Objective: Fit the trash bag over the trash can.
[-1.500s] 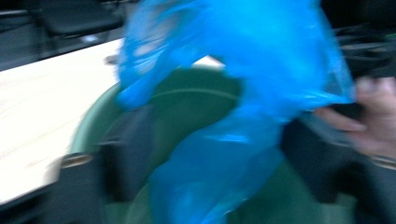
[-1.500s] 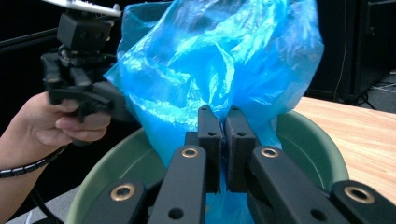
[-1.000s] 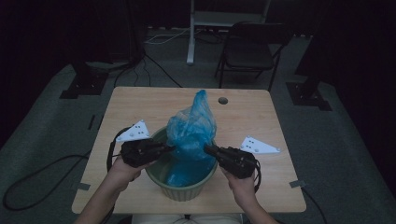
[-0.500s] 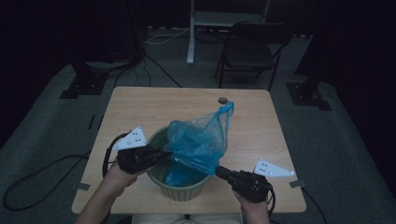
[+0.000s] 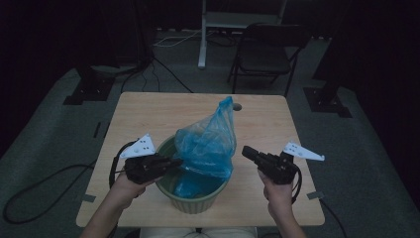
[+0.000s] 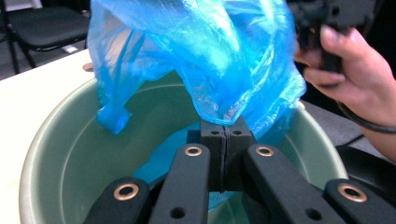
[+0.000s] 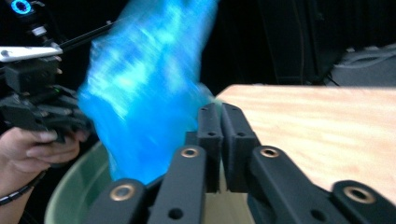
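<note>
A thin, crinkled blue plastic bag [image 5: 205, 144], half see-through, rising out of a green bowl [image 5: 190, 198] near the front edge of the wooden table [image 5: 148, 114], its lower part lying inside the bowl and its top pulled up to a point. In the left gripper view, the same bag [image 6: 201, 60] bunched over the bowl's inner wall [image 6: 70, 154]. Left gripper [image 5: 171, 162] at the bowl's left rim, held low by the left hand [image 5: 130, 182], jaws pressed together and pinching the edge of the bag. Right gripper [image 5: 246, 152] to the right of the bowl, apart from the bag, pointing towards it, jaws pressed together with nothing between them. Compared with half a second ago: right gripper now higher and nearer the bag, bag's peak now more upright, left gripper in much the same place.
</note>
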{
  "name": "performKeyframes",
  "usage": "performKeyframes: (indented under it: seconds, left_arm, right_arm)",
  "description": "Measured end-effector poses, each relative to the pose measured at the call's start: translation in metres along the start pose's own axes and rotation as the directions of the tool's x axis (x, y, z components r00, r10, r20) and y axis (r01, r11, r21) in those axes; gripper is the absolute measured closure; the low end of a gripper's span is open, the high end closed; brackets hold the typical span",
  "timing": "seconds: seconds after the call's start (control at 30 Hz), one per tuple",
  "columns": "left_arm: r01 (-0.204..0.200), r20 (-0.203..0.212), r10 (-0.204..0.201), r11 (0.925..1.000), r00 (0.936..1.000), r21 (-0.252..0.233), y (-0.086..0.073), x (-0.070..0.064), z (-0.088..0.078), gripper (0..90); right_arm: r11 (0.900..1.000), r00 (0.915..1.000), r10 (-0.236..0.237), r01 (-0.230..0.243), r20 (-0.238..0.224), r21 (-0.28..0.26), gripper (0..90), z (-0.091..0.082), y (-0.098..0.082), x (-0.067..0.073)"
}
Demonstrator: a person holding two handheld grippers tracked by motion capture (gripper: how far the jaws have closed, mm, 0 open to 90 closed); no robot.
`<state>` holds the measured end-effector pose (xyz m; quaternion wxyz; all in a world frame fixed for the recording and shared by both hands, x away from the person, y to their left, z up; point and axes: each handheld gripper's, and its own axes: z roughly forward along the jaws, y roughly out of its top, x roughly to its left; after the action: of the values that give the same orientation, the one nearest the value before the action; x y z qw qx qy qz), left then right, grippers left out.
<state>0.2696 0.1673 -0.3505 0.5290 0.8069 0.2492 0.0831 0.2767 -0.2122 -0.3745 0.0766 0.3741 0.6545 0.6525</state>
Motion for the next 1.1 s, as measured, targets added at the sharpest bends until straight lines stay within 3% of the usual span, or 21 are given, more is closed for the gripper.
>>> performKeyframes:
  seconds: [0.07,0.17,0.3,0.33,0.43,0.57,0.63,0.87,1.1]
  left_arm:
    - [-0.001,0.005,0.001,1.0,1.0,0.003,0.0,0.0,0.0,90.0]
    - [-0.01,0.004,0.01,0.9999,0.9999,0.01,0.0,-0.001,0.0,90.0]
    - [-0.004,0.007,0.004,0.9999,1.0,0.012,0.0,-0.001,0.001,90.0]
    - [-0.008,0.006,0.007,0.9999,1.0,0.013,0.0,-0.001,0.001,90.0]
    - [-0.007,0.005,0.007,0.9999,1.0,0.013,0.0,-0.001,0.001,90.0]
    - [-0.008,0.004,0.008,0.9998,1.0,0.015,0.0,-0.001,0.001,90.0]
    - [-0.007,0.004,0.007,0.9998,1.0,0.018,-0.001,0.0,0.001,90.0]
    - [0.009,0.002,-0.009,0.9999,1.0,0.014,-0.005,0.002,-0.005,90.0]
    - [0.013,0.003,-0.013,0.9998,0.9999,0.015,-0.009,0.003,-0.011,89.5]
  right_arm:
    - [1.0,0.9997,-0.002,0.002,-0.025,-0.016,77.7,0.006,0.011,0.002]
    - [1.0,0.9993,0.002,-0.002,-0.038,-0.003,68.9,0.018,0.024,-0.001]
    - [1.0,0.9954,0.021,-0.019,-0.094,0.019,62.3,0.034,0.035,-0.003]
    - [0.999,0.996,0.018,-0.015,-0.087,0.035,60.4,0.039,0.037,-0.002]
    - [0.997,0.9978,0.019,-0.014,-0.064,0.073,62.1,0.052,0.039,-0.005]
    - [0.994,0.9971,0.045,-0.038,-0.061,0.102,90.0,0.059,0.038,-0.012]
    - [0.993,0.9971,0.044,-0.037,-0.062,0.108,90.0,0.058,0.039,-0.013]
    - [0.998,0.9988,-0.003,0.006,-0.05,0.062,90.0,0.029,0.04,-0.005]
    - [1.0,0.9972,-0.001,0.0,-0.075,-0.015,90.0,-0.031,0.018,0.011]
